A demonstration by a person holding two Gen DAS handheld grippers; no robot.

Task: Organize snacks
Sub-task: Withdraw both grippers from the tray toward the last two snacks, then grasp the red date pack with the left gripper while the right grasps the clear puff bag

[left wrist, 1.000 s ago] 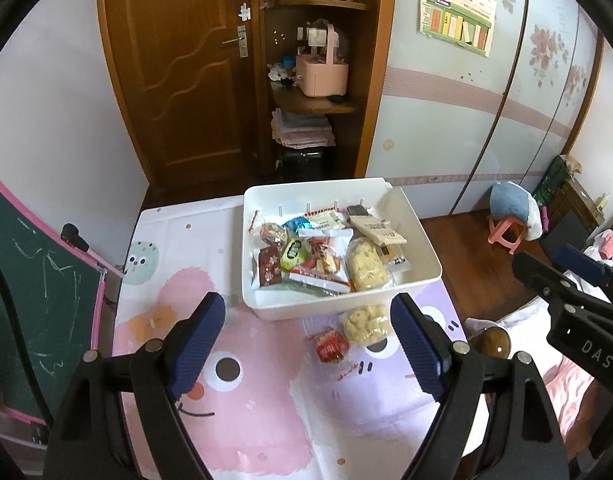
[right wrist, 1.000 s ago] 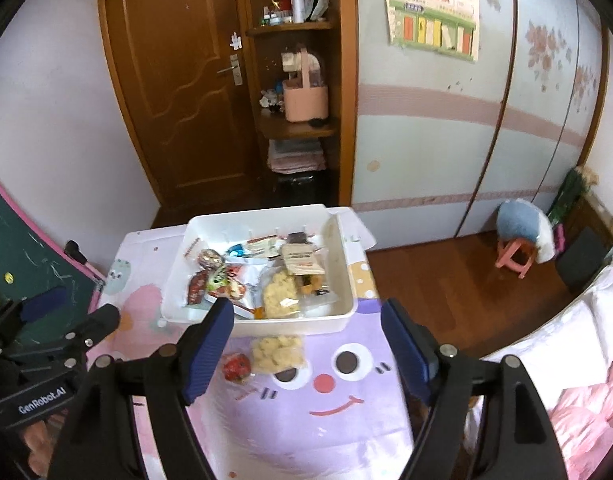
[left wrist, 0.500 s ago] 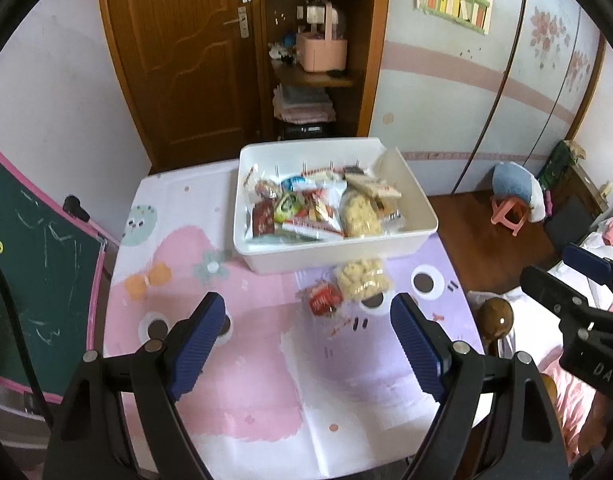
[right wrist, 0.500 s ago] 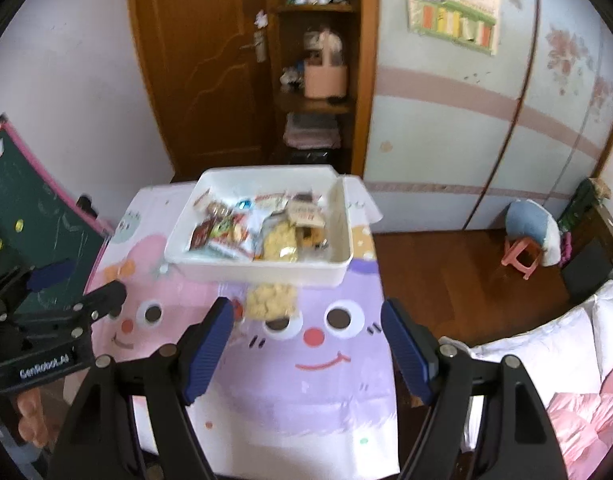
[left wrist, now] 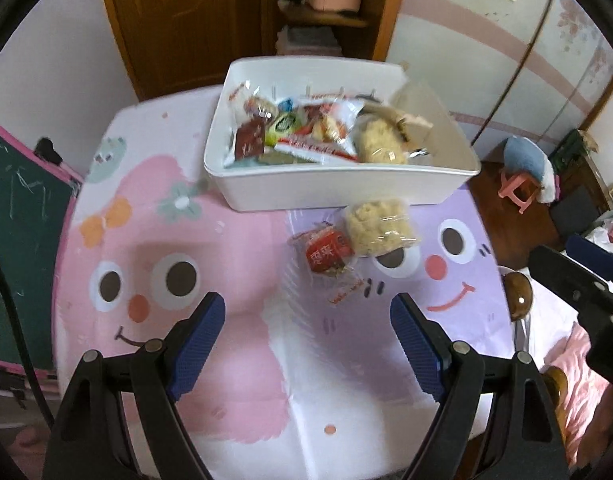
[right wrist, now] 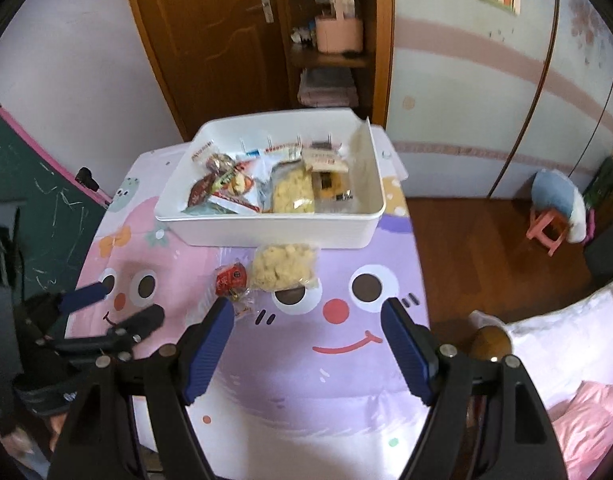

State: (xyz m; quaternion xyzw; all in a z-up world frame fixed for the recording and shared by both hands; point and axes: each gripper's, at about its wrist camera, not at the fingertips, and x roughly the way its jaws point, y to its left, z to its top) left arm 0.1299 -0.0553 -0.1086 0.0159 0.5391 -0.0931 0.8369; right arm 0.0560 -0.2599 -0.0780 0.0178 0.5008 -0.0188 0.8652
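Both your grippers have pulled back and dropped lower over the table since a second ago, so the cartoon-print pink and purple tablecloth now fills most of each view and the door and shelf have slid up out of frame. Your left gripper has its jaws spread wide, nothing between the blue pads, hovering above the cloth near its front edge. Your right gripper is the same: jaws released, empty, pads well apart. The white rectangular plastic bin sits unmoved at the far side of the table, packed with mixed snack packets. Two items are still outside it, lying on the cloth just in front of the bin's near wall: the clear bag of pale yellow puffed snacks and, touching its left side, the small red wrapped snack packet. From the right wrist view the red packet lies just beyond your right gripper's left fingertip, and your left gripper shows at the left edge. Neither loose item has shifted.
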